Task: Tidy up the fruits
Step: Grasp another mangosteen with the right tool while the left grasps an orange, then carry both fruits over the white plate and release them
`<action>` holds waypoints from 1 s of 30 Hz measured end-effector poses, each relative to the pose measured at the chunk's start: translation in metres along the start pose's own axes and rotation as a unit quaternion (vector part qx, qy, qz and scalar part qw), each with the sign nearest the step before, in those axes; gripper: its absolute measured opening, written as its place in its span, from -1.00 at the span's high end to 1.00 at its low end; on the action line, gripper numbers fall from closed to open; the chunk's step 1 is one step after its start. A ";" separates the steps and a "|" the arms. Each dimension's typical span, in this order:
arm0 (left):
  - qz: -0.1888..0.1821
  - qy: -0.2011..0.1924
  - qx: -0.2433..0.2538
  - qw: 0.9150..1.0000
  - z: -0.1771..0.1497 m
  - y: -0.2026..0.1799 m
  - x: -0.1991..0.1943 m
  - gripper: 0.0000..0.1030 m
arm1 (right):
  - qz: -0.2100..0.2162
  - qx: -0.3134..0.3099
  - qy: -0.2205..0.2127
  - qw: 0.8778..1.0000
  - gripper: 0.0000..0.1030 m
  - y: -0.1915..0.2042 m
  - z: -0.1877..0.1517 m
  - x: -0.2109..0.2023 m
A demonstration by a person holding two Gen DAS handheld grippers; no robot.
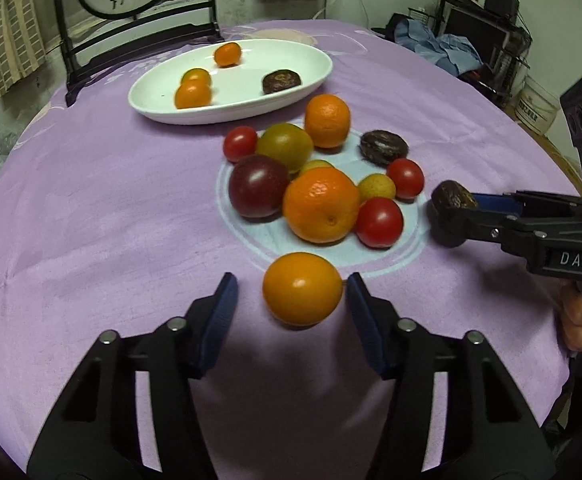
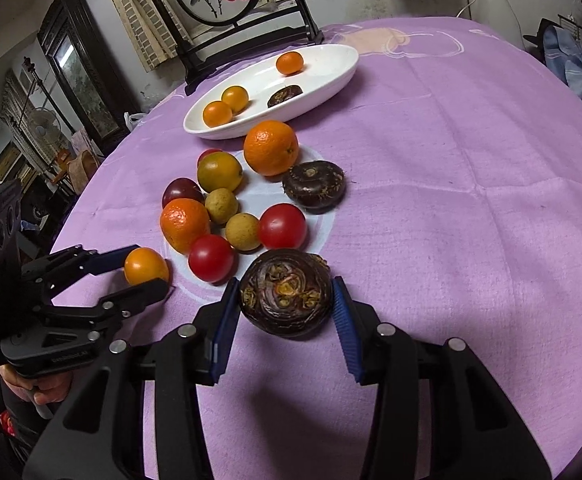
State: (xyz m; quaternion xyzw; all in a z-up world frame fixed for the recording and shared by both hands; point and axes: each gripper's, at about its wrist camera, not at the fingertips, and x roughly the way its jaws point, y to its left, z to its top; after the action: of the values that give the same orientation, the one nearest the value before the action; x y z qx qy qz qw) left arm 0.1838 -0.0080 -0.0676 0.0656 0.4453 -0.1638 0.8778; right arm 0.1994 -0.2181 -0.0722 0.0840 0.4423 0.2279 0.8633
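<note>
left hand-held gripper (image 1: 291, 300) jaws apart, one pad touching small orange (image 1: 302, 289); right hand-held gripper (image 2: 287, 294) clamped on water chestnut (image 2: 286, 293) | risk: orange rolls off bench (image 1: 91, 220)

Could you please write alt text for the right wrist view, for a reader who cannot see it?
The right gripper clamps a dark brown water chestnut above a purple tablecloth. Beyond it lie loose tomatoes, oranges and other fruit, then a white oval dish holding four pieces. At left, the left gripper brackets a small orange fruit.
</note>
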 end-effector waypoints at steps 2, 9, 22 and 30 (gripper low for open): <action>-0.004 0.006 0.010 1.000 0.001 -0.004 0.002 0.15 | 0.001 0.001 -0.002 1.000 0.11 0.000 -0.001 -0.001; -0.007 0.005 0.018 1.000 0.000 -0.007 0.003 0.28 | 0.007 -0.002 -0.006 1.000 0.11 0.002 -0.002 -0.001; 0.001 -0.089 -0.069 0.994 0.088 0.047 -0.019 0.28 | 0.022 -0.048 -0.109 0.993 0.11 0.035 0.095 -0.003; 0.052 -0.068 -0.165 0.983 0.162 0.109 0.043 0.28 | -0.028 -0.032 -0.076 0.996 0.11 0.024 0.177 0.082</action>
State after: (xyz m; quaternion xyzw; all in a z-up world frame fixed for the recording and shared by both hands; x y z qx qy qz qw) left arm 0.3680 0.0424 -0.0090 -0.0683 0.4012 -0.0466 0.9123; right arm 0.3749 -0.1489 -0.0183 0.0606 0.3697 0.2105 0.9029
